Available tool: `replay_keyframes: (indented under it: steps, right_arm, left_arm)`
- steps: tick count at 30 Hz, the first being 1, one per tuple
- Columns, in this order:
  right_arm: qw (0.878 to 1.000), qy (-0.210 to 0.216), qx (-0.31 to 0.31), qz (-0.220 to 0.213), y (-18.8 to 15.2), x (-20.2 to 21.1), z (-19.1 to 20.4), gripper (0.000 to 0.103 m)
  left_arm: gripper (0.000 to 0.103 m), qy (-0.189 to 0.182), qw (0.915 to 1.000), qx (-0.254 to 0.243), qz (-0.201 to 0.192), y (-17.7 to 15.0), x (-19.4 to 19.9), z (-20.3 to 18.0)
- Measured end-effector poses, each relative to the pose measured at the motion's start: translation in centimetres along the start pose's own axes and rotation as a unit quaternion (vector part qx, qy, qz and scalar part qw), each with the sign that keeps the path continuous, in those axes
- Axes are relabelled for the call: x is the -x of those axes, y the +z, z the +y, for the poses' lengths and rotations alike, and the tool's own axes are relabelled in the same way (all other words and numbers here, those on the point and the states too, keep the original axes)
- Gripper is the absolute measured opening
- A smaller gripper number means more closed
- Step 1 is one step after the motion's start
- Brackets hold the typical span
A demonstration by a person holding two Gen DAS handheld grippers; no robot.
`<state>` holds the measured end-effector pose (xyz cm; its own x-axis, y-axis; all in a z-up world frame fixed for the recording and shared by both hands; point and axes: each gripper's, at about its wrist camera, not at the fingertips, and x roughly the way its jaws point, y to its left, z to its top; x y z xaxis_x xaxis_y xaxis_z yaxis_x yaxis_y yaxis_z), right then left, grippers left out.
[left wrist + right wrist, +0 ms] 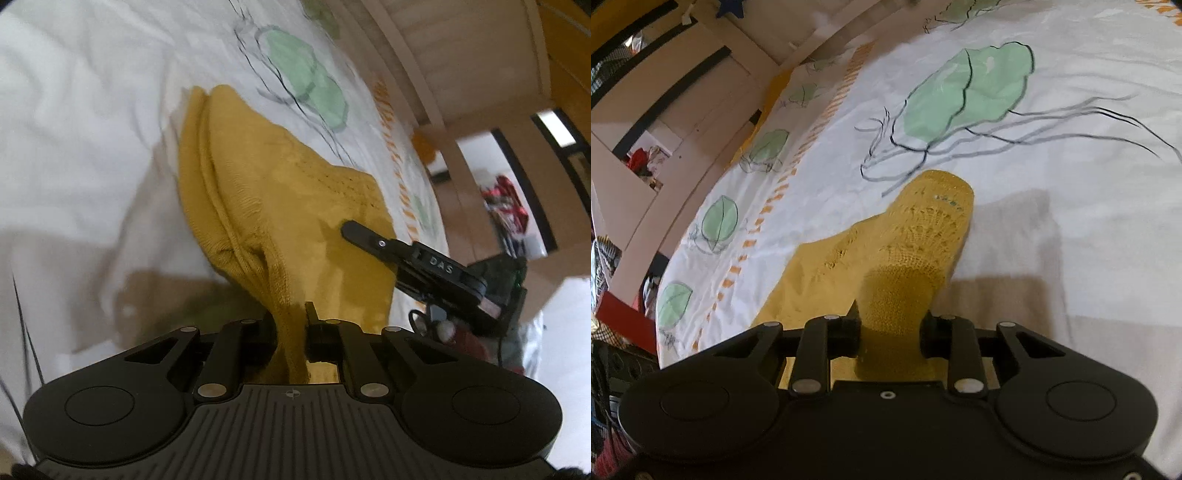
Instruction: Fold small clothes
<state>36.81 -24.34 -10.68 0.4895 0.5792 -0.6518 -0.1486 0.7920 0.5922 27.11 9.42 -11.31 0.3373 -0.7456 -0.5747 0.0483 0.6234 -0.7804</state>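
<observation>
Left wrist view: both grippers' jaws grip the yellow sock [295,206]; right gripper [354,230] reads "DAS".

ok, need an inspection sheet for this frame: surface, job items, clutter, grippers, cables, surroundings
Surface: white sheet with green leaf prints and an orange dashed border, wrinkled.
Job's things: one yellow knit garment, part lying on the sheet, near end lifted.
Clutter: nothing seen on the sheet.
Grippers: left gripper shut on the garment's edge; right gripper shut on another part, also visible in the left view.
Cables: a dark cable behind the right gripper.
Surroundings: pale wooden frame beyond the sheet; red and mixed items further off, blurred.
</observation>
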Motion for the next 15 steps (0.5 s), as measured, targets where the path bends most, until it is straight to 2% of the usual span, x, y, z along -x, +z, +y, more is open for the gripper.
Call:
replay_keyframes:
  steps: [9, 13, 15]
  right_arm:
    - [0.999, -0.020, -0.035, 0.026, -7.0, 6.6, -0.8, 0.038]
    - [0.999, -0.026, -0.043, 0.020, -9.3, 8.5, -1.1, 0.039]
    - [0.998, -0.037, -0.041, 0.011, -9.9, 8.9, -1.0, 0.044]
  left_arm:
    - [0.011, -0.015, 0.9991, -0.009, 0.037, -7.4, -0.3, -2.4]
    - [0.012, -0.005, 0.9993, -0.018, 0.031, -9.6, -0.7, -2.8]
    - [0.013, 0.017, 0.9991, -0.032, 0.021, -10.1, -0.9, -3.0]
